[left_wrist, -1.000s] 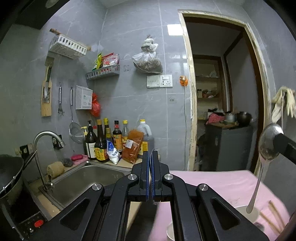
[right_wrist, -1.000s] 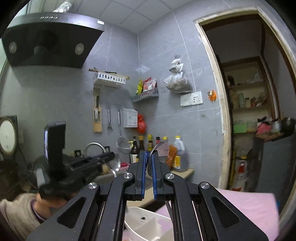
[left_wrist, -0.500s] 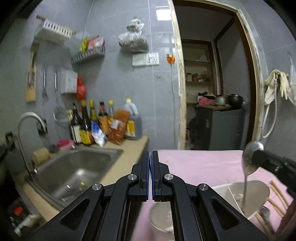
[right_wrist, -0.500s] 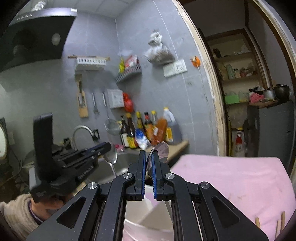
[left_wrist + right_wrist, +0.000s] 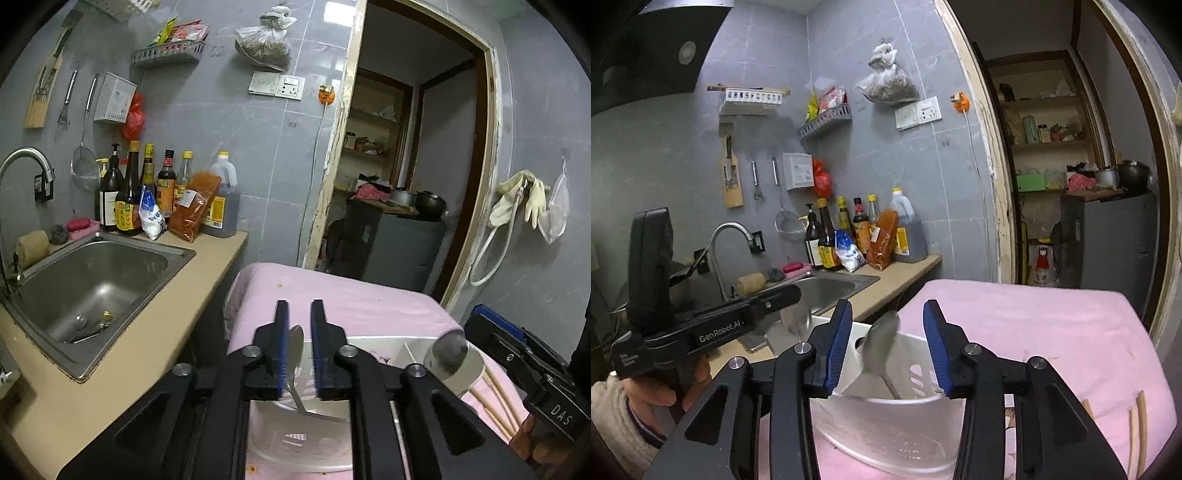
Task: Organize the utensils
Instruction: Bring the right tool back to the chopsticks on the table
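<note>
Both grippers hang just above a white plastic utensil holder (image 5: pixel 295 443) that stands on a pink cloth. My left gripper (image 5: pixel 299 314) has its jaws opening. A steel spoon (image 5: pixel 296 343) stands between them, leaning near the left pad and clear of the right one, with its handle down in the holder. The jaws of my right gripper (image 5: pixel 888 314) are opening wider. A second spoon (image 5: pixel 881 343) stands loose between them, touching neither pad, its handle inside the holder (image 5: pixel 886 432). In the left wrist view that second spoon (image 5: pixel 450 350) looks blurred beside the right gripper (image 5: pixel 480 325).
Wooden chopsticks (image 5: pixel 1137 424) lie on the pink cloth (image 5: pixel 1034 332) to the right of the holder. A steel sink (image 5: pixel 92 280) with a tap is on the left, and several bottles (image 5: pixel 129 192) line the counter behind it. An open doorway is at the back right.
Both grippers have sunk toward the white holder and tipped downward. Their jaws, shut on the spoons before, have parted, and each spoon now stands loose in the holder.
</note>
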A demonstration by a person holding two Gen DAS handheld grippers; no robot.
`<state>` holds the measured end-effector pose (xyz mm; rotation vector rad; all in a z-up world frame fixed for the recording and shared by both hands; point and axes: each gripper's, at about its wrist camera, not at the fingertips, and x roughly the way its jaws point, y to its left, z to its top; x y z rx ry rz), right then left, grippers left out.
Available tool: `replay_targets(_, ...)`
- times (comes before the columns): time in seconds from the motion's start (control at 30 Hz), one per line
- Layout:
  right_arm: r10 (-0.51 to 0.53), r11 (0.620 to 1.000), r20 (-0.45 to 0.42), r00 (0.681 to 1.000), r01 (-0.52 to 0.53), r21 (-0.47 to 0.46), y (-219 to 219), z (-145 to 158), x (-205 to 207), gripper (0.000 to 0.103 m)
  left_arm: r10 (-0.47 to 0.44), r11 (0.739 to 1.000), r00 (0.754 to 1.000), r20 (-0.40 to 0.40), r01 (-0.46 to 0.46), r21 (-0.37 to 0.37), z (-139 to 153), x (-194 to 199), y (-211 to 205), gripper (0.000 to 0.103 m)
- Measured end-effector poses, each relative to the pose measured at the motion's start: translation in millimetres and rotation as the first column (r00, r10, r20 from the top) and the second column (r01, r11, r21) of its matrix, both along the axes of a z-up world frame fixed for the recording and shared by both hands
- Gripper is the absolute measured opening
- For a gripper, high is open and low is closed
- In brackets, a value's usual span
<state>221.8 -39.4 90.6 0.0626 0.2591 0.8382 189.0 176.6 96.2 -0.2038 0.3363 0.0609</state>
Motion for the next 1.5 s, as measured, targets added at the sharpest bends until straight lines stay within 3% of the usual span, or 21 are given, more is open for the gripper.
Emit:
replay_targets(0.07,-0.016,1.0,0.023,1.0,0.016,0.0,-3,3,-6,0.042,-0.012,1.0,1.0,0.016,0.012,-0.02,4,-6,0,0.032)
replay_targets(0.23,-0.083,0.997,0.09,0.992,0.083,0.007,-17,11,-20,0.058,-0.015,1.0,0.999,0.039,0.016,-0.024,14,-16,-9,0.04)
replay_targets(0.27,-0.108,0.994,0.104,0.989,0.108,0.008,-22,12,-23,0.069,-0.013,1.0,0.999,0.041,0.014,-0.02,15,-17,-12,0.047)
replay_targets(0.37,-0.163,0.987,0.149,0.975,0.161,0.022,-39,17,-33,0.082,-0.01,1.0,0.996,0.086,0.011,-0.008,20,-29,-25,0.072)
replay_targets(0.5,-0.251,0.967,0.217,0.943,0.253,0.02,-61,24,-47,0.092,-0.014,1.0,0.992,0.128,0.011,0.026,24,-41,-46,0.081)
replay_targets(0.57,-0.298,0.953,0.247,0.922,0.301,0.027,-74,26,-54,0.103,-0.011,0.998,0.989,0.147,0.003,0.059,26,-48,-60,0.086)
replay_targets(0.67,-0.352,0.933,0.29,0.89,0.359,0.029,-92,27,-65,0.103,-0.015,0.995,0.984,0.178,-0.002,0.098,26,-59,-79,0.092)
replay_targets(0.83,-0.419,0.893,0.352,0.837,0.449,-0.005,-122,25,-83,0.103,-0.056,0.99,0.98,0.189,0.031,0.135,22,-72,-108,0.093)
replay_targets(1.13,-0.47,0.829,0.407,0.783,0.55,-0.1,-162,7,-96,0.103,-0.149,0.972,0.984,0.094,0.129,0.196,0,-77,-154,0.093)
replay_targets(1.27,-0.476,0.805,0.392,0.787,0.57,-0.168,-174,-8,-90,0.103,-0.187,0.954,0.982,-0.032,0.19,0.232,-18,-63,-173,0.093)
replay_targets(1.5,-0.47,0.791,0.257,0.845,0.532,-0.301,-192,-37,-62,0.103,-0.204,0.935,0.952,-0.229,0.259,0.244,-55,-34,-197,0.093)
